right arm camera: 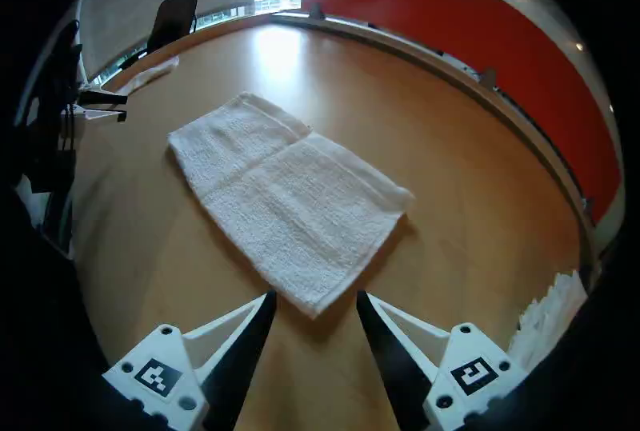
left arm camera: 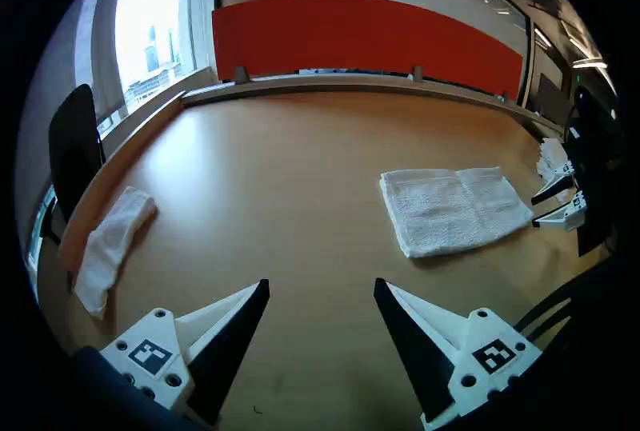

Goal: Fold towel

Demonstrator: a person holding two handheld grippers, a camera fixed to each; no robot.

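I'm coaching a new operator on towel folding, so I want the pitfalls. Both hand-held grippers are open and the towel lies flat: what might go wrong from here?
1. The right hand-held gripper is open with only the near corner of the towel between its fingertips; so shallow a pinch may slip out when lifted.
2. The left hand-held gripper hangs open over bare table, away from the towel; lifting one corner alone would likely skew the fold.

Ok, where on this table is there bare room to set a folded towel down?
The widest bare table lies between the flat towel and the bunched towel near the chair. A free strip also runs between the flat towel and the red divider. Crowded: the side where the towel pile and right gripper sit close to the flat towel.
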